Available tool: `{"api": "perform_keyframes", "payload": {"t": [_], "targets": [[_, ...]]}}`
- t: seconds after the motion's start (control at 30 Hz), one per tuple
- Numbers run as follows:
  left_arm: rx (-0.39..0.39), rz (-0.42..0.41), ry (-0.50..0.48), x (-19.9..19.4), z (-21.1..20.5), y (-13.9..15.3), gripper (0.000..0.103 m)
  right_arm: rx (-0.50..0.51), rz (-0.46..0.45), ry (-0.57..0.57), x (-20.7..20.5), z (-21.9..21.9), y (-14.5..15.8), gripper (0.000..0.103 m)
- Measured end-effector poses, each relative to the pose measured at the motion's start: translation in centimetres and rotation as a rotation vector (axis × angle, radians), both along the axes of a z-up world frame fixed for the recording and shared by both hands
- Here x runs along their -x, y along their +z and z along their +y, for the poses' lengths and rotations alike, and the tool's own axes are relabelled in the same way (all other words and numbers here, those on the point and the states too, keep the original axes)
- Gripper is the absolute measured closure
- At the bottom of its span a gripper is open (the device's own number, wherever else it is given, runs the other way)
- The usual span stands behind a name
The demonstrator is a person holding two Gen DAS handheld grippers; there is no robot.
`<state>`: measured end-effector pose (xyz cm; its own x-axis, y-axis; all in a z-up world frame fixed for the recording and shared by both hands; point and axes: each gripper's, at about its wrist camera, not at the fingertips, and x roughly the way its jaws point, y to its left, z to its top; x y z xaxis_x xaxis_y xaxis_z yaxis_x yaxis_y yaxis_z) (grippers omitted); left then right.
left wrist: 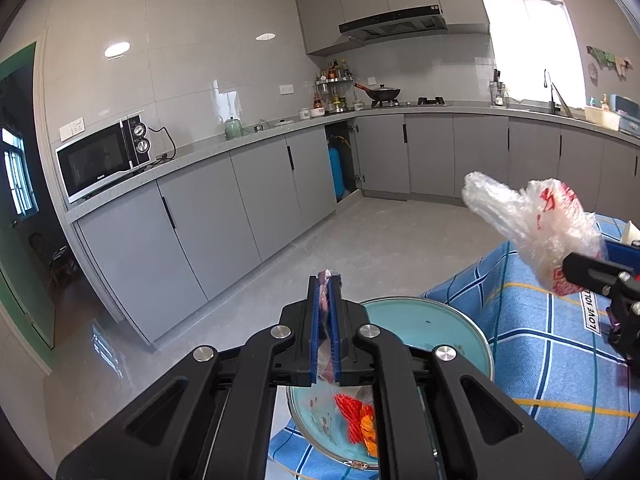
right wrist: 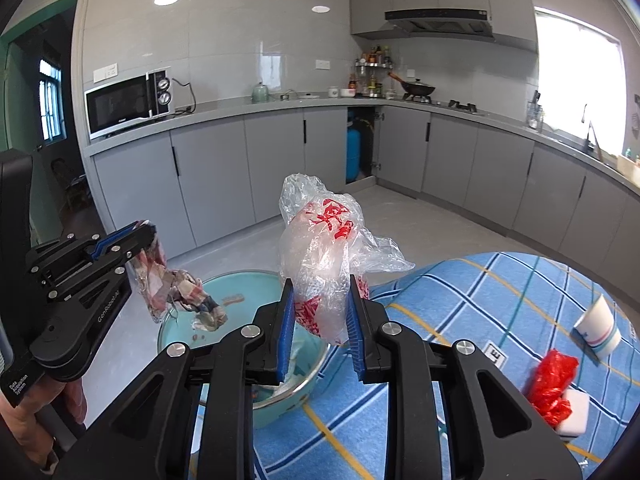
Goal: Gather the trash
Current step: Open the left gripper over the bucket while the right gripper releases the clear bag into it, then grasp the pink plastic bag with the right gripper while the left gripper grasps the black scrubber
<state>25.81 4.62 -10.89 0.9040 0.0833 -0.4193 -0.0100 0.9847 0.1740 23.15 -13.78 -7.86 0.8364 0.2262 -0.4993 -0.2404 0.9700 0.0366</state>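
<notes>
Two hand-held grippers are both loaded with trash above the edge of a table covered in a blue checked tablecloth (right wrist: 500,304). The left gripper (left wrist: 326,280) is clenched on a crumpled, thin wrapper (right wrist: 176,292), pinched tight between its blue pads; in the right wrist view the wrapper hangs down from the fingertips over a light blue metal basin (right wrist: 248,284). The right gripper (right wrist: 322,284) grasps a bunched clear plastic bag with red print (right wrist: 324,248), its pads pressing the bag's lower part while the rest billows upward above the fingertips. The basin sits at the table's near edge, below both grippers, and holds a few scraps; in the left wrist view a red and orange piece of netting (left wrist: 356,420) lies in it. Further right on the tablecloth lie a tipped paper cup (right wrist: 598,326), a crumpled red plastic bag (right wrist: 554,386) and a white sponge block (right wrist: 574,418), the red bag resting against the block. A hand (right wrist: 24,412) shows at the left gripper's grip. Grey kitchen cabinets (left wrist: 224,216) run along the wall behind.
</notes>
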Motion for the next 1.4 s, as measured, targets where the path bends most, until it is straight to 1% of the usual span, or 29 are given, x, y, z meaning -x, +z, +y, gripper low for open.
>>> {"api": "perform_keyframes", "payload": {"t": [0.07, 0.1, 0.13, 0.17, 0.23, 0.37, 0.4, 0.43, 0.53, 0.63, 0.83, 0.9, 1.03, 1.07, 1.13, 1.27, 1.4], "targets": [[0.002, 0.0, 0.003, 0.0, 0.1, 0.0, 0.095, -0.001, 0.003, 0.019, -0.1, 0.4, -0.4, 0.071], [0.001, 0.001, 0.003, -0.1, 0.1, 0.0, 0.094, -0.002, 0.002, 0.023, -0.2, 0.5, -0.4, 0.065], [-0.001, 0.001, 0.006, -0.1, 0.1, 0.0, 0.09, -0.005, 0.003, 0.029, -0.3, 0.6, -0.5, 0.061], [-0.003, -0.004, 0.015, -0.1, 0.2, 0.1, 0.072, -0.008, 0.004, 0.031, -0.3, 0.6, -0.6, 0.059], [-0.007, -0.025, 0.036, 0.1, 0.2, 0.3, 0.05, -0.015, 0.007, 0.032, -0.4, 0.5, -0.7, 0.044], [-0.01, -0.025, 0.045, 0.1, 0.3, 0.4, 0.05, -0.013, 0.011, 0.026, -0.3, 0.5, -1.0, 0.043], [-0.009, -0.024, 0.046, 0.1, 0.3, 0.4, 0.049, -0.016, 0.012, 0.022, -0.3, 0.3, -1.0, 0.043], [-0.008, -0.023, 0.044, 0.1, 0.2, 0.4, 0.045, -0.017, 0.012, 0.018, -0.2, 0.2, -1.1, 0.043], [-0.022, -0.026, 0.044, 0.3, -0.1, 0.3, 0.043, -0.015, 0.013, 0.007, 0.0, -0.2, -1.1, 0.042], [-0.052, -0.044, 0.067, 0.5, -0.5, 0.3, 0.032, 0.002, 0.008, -0.01, 0.5, -0.5, -1.1, 0.042], [-0.066, -0.04, 0.053, 0.8, -1.2, 0.1, 0.032, 0.004, 0.019, -0.042, 1.3, -1.9, -1.5, 0.042], [-0.074, -0.043, 0.055, 1.1, -1.5, 0.2, 0.032, 0.002, 0.015, -0.056, 1.9, -2.6, -1.5, 0.04], [-0.098, -0.055, 0.058, 1.8, -2.5, 0.2, 0.025, 0.002, 0.002, -0.082, 3.2, -4.1, -1.3, 0.038], [-0.112, -0.058, 0.056, 2.1, -2.9, 0.1, 0.025, 0.002, -0.001, -0.095, 3.7, -4.6, -1.3, 0.038], [-0.121, -0.057, 0.044, 2.4, -3.7, 0.1, 0.024, -0.007, 0.0, -0.116, 4.3, -5.7, -1.4, 0.037], [-0.125, -0.056, 0.006, 3.4, -5.6, -0.1, 0.017, -0.007, 0.002, -0.171, 6.2, -8.5, -1.6, 0.037], [-0.148, -0.053, -0.063, 4.8, -8.9, -0.7, 0.015, 0.0, 0.0, -0.246, 8.9, -12.0, -1.9, 0.034]]}}
